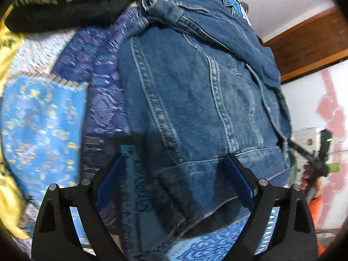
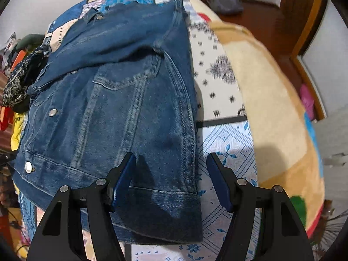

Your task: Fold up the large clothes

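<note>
Denim jacket (image 2: pixel 121 108) lay part-folded on the patchwork bedspread (image 2: pixel 226 152); both grippers, left (image 1: pixel 174 178) and right (image 2: pixel 170 178), hovered at six o'clock, jaws apart, seemingly ready to grasp its hem.

no readable text, dark lettering on yellow cloth (image 1: pixel 6 41) too blurred

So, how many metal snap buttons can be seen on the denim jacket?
4 in the right wrist view: collar, under the folded sleeve, front placket, hem band. The fold may hide others.
</note>
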Available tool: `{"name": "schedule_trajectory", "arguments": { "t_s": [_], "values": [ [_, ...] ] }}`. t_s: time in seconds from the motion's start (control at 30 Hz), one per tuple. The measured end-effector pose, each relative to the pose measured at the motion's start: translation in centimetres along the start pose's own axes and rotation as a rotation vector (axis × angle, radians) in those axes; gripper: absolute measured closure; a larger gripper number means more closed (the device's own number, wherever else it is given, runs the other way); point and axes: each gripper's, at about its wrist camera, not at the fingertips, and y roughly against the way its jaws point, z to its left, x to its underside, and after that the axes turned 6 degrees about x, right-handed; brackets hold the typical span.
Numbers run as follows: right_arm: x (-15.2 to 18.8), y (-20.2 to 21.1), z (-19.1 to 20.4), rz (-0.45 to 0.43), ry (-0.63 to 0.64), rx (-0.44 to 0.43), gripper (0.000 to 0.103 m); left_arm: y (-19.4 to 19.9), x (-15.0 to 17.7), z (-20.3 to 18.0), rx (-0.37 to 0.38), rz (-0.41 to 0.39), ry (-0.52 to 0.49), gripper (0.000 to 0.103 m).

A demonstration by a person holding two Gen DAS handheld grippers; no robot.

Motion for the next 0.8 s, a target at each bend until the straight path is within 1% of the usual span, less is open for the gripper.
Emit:
{"name": "schedule_trajectory", "arguments": {
  "t_s": [0.1, 0.17, 0.2, 0.23, 0.27, 0.3, 0.33, 0.37, 0.4, 0.43, 0.47, 0.53, 0.6, 0.7, 0.8],
  "values": [
    [0.3, -0.3, -0.1, -0.021, -0.02, -0.029, 0.038, -0.3, -0.3, 0.2, 0.019, -0.017, 0.021, 0.011],
    [0.7, -0.4, 0.2, -0.046, -0.05, -0.032, 0.039, -0.1, -0.1, -0.3, 0.061, -0.031, 0.009, 0.016],
    [0.8, -0.4, 0.4, -0.054, -0.052, -0.033, 0.044, 0.1, -0.1, -0.5, 0.08, -0.033, -0.001, 0.019],
    [0.9, -0.3, 0.8, -0.061, -0.041, -0.039, 0.057, 0.3, -0.1, -0.9, 0.094, -0.035, -0.02, 0.027],
    [1.0, -0.3, 1.4, -0.062, -0.018, -0.03, 0.061, 0.6, 0.1, -1.7, 0.102, -0.039, -0.054, 0.035],
    [0.7, -0.3, 1.7, -0.065, 0.0, -0.011, 0.068, 0.7, 0.2, -2.3, 0.097, -0.045, -0.08, 0.037],
    [0.6, -0.2, 1.9, -0.068, 0.019, -0.008, 0.078, 1.0, 0.3, -2.9, 0.083, -0.058, -0.108, 0.046],
    [0.4, -0.1, 2.0, -0.068, 0.026, -0.018, 0.08, 1.2, 0.3, -3.3, 0.073, -0.065, -0.125, 0.058],
    [0.3, 0.1, 2.1, -0.069, 0.025, -0.021, 0.082, 1.4, 0.2, -3.6, 0.055, -0.074, -0.143, 0.065],
    [0.1, 0.4, 2.1, -0.076, 0.027, -0.027, 0.086, 1.7, 0.1, -3.8, 0.042, -0.085, -0.157, 0.078],
    [-0.2, 0.8, 2.2, -0.082, 0.034, -0.034, 0.088, 2.0, -0.2, -3.9, 0.046, -0.091, -0.164, 0.08],
    [-0.7, 1.5, 2.4, -0.092, 0.056, -0.042, 0.09, 3.3, -0.7, -4.0, 0.081, -0.123, -0.173, 0.084],
    [-1.4, 2.8, 3.1, -0.123, 0.087, -0.05, 0.092, 4.6, -1.5, -4.0, 0.104, -0.153, -0.184, 0.085],
    [-3.7, 4.5, 4.1, -0.175, 0.119, -0.074, 0.092, 6.4, -2.8, -4.9, 0.14, -0.2, -0.199, 0.087],
    [-6.9, 6.9, 5.4, -0.266, 0.153, -0.094, 0.092, 8.0, -5.1, -6.1, 0.167, -0.251, -0.212, 0.088]
  ]
}}
